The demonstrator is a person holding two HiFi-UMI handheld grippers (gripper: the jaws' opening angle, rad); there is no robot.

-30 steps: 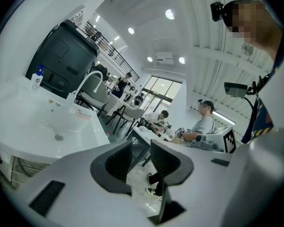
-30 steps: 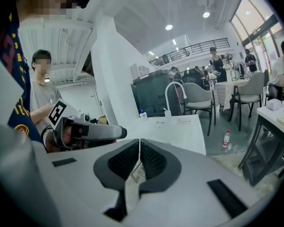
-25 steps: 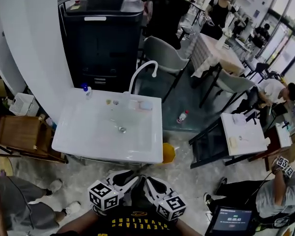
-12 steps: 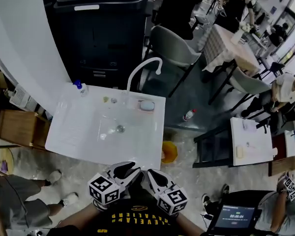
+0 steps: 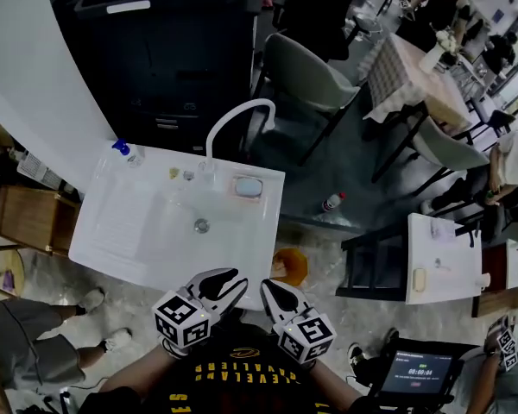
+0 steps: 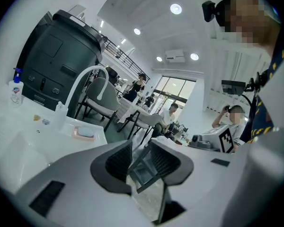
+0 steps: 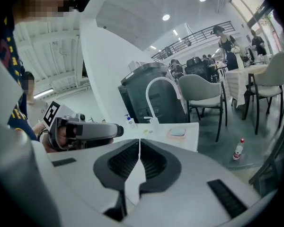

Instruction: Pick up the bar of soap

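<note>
A pale blue bar of soap [image 5: 247, 186] lies in a pink dish on the back right corner of the white sink unit [image 5: 129, 231]. The soap also shows small in the left gripper view [image 6: 85, 134] and the right gripper view [image 7: 177, 132]. Both grippers hang side by side in front of the sink's near edge, well short of the soap. My left gripper [image 5: 231, 281] [image 6: 141, 144] is open by a narrow gap and holds nothing. My right gripper [image 5: 266, 286] [image 7: 139, 143] is shut and empty.
A white arched faucet [image 5: 233, 115] rises behind the basin, with a blue-capped bottle [image 5: 125, 152] at the back left corner. A black machine [image 5: 173, 50] stands behind the sink. An orange bucket [image 5: 287, 266] and a plastic bottle [image 5: 331, 202] are on the floor to the right. Chairs and tables stand beyond.
Both grippers have come forward together toward the sink's front edge, and the sink now lies closer below them. Their jaws look unchanged.
</note>
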